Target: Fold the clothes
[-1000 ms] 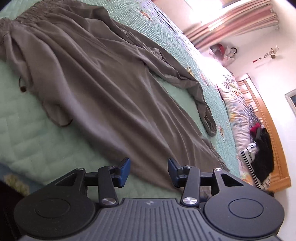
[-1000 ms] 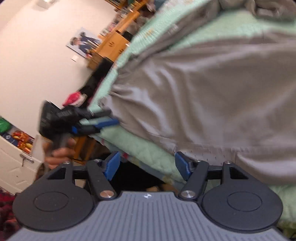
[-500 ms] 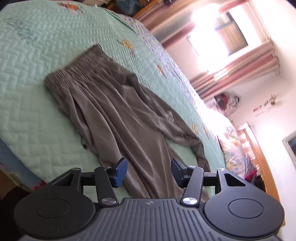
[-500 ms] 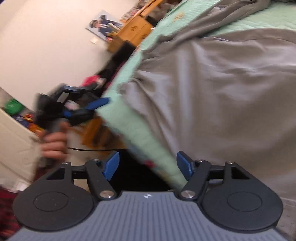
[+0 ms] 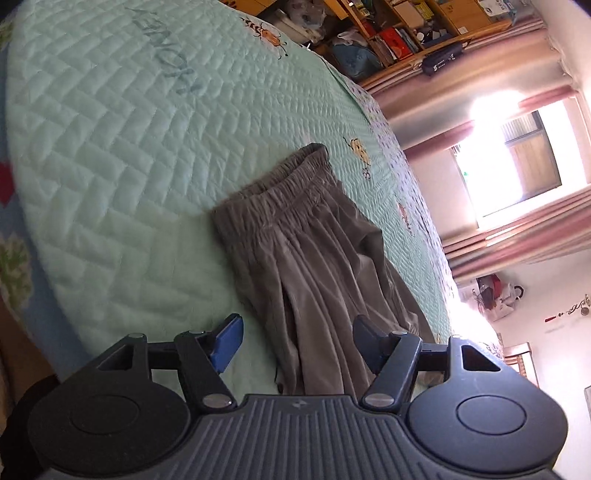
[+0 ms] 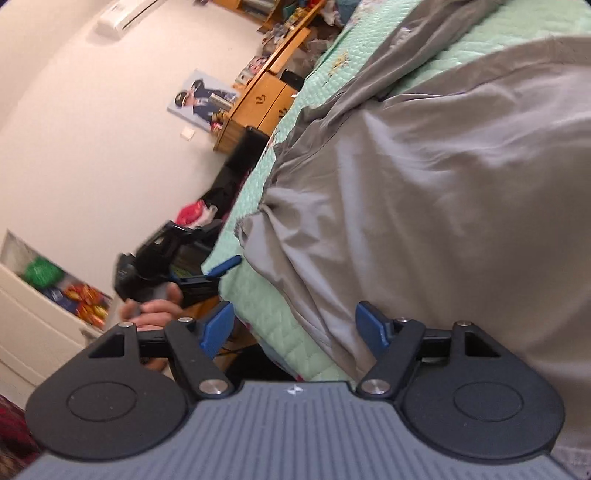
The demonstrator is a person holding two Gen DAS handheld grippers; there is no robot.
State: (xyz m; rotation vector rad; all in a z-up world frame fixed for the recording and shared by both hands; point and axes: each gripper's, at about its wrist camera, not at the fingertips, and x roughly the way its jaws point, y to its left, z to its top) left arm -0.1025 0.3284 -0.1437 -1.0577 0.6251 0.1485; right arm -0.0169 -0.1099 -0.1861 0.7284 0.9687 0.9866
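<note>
Pulled back from the trousers since a moment ago, the left gripper [image 5: 295, 341] now looks along them from farther off, so the elastic waistband, which filled the upper corner of its view before, sits out in the middle of the bed. Both pairs of jaws have just been opening, and nothing is pinched in either one.

The grey trousers [image 5: 314, 280] lie spread on the green quilt [image 5: 122, 155], waistband toward the far side and legs running down toward the left gripper. Cloth shows in the gap between its blue pads, but the pads stand apart on either side and do not press it.

From the right wrist view, a wide leg of the trousers [image 6: 424, 184] drapes over the quilt's [image 6: 266, 310] near edge. The right gripper [image 6: 295, 326] hovers over that edge with its jaws wide, the fabric just beside its right pad but not gripped. Off to its left, past the edge of the bed, the left gripper [image 6: 221, 267] shows in the person's hand [image 6: 155, 310], a little blurred.

Beyond the bed are wooden shelves [image 5: 406, 29], pink curtains [image 5: 517, 240] beside a bright window, and a poster [image 6: 201, 101] on the wall.
</note>
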